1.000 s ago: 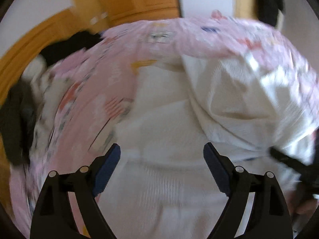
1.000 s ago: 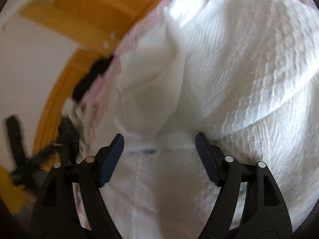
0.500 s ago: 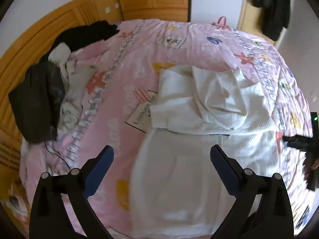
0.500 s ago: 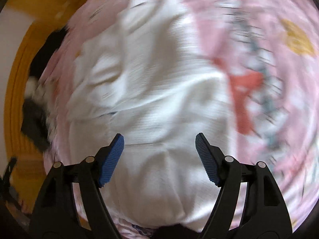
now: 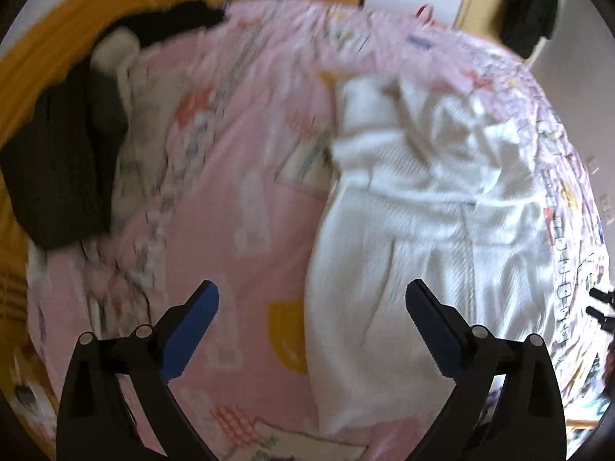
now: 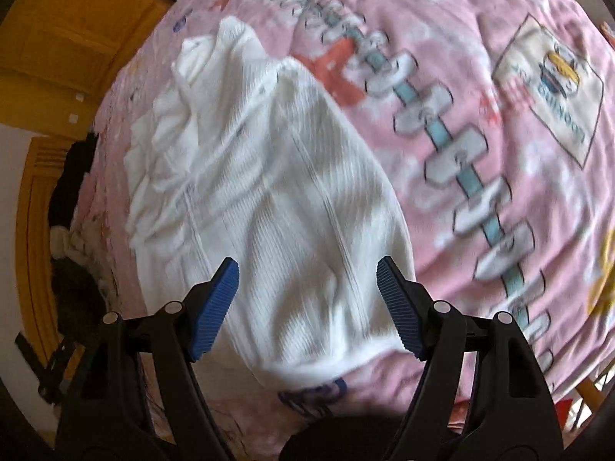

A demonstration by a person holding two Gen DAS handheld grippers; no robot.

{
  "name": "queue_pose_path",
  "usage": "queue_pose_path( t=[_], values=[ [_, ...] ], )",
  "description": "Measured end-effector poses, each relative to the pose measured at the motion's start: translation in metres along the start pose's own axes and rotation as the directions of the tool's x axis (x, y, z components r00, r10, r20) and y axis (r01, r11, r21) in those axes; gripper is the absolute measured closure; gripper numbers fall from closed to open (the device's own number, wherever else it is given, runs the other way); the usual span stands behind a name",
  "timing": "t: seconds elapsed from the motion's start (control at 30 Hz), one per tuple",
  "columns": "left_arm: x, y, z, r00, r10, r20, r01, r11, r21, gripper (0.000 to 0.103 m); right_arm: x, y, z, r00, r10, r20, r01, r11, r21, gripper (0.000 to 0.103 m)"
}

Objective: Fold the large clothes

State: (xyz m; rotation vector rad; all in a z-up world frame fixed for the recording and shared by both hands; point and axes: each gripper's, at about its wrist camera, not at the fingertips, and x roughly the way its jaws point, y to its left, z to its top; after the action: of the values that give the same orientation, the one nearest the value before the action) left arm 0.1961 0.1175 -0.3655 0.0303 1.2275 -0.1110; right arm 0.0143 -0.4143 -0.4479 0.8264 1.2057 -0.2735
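The right gripper (image 6: 307,296) was held with its jaws spread wide and empty, directly above the near hem of the white ribbed knit garment (image 6: 269,192), so that this hem lay between and just beyond the blue ribbed pads (image 6: 215,303). The left gripper (image 5: 311,330) was likewise spread wide and held nothing; it was positioned over bare pink patterned bedspread (image 5: 238,176), with the garment's left edge lying toward its right-hand finger. The right gripper was therefore judged the nearer to the cloth. The garment's long axis was seen to run away from both tools, from the smooth lower panel close by to a rumpled, already doubled-over upper portion farther off. The lower panel was laid fairly flat, with lengthwise seams and shallow creases visible; the far portion was bunched in irregular folds. Beyond it, at the far left of the bed, a dark heap of other clothing (image 5: 65,161) was noted, well apart from the garment.
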Motion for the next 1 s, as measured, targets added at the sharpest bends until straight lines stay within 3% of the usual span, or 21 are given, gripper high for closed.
queue_pose_path(
  t=[0.2,0.4,0.5,0.6,0.87,1.0],
  values=[
    [0.080,0.012,-0.036,0.990,0.038,-0.135,-0.032,0.999,0.044,0.008,0.042,-0.023,-0.028,0.999,-0.001,-0.034,-0.001,0.999,-0.054,0.030],
    [0.147,0.016,-0.077,0.972,0.052,-0.229,-0.045,0.998,0.035,0.008,0.088,-0.056,-0.048,0.992,-0.108,-0.061,0.105,0.993,-0.055,0.030],
    [0.168,0.022,-0.095,0.963,0.070,-0.261,-0.068,0.998,0.015,0.008,0.099,-0.067,-0.051,0.994,-0.078,-0.071,0.077,0.997,-0.026,0.030],
    [0.182,0.028,-0.109,0.953,0.067,-0.295,-0.075,0.997,-0.019,0.008,0.101,-0.070,-0.050,0.996,-0.051,-0.078,0.048,0.998,-0.035,0.030],
    [0.175,0.029,-0.121,0.955,0.028,-0.296,-0.047,0.997,-0.055,0.008,0.089,-0.098,-0.033,0.989,0.093,-0.115,-0.087,0.995,0.056,0.029],
    [0.168,0.019,-0.130,0.946,-0.037,-0.323,0.018,0.998,-0.062,0.008,0.103,-0.098,-0.028,0.971,0.116,-0.209,-0.117,0.993,0.009,0.029]
  ],
)
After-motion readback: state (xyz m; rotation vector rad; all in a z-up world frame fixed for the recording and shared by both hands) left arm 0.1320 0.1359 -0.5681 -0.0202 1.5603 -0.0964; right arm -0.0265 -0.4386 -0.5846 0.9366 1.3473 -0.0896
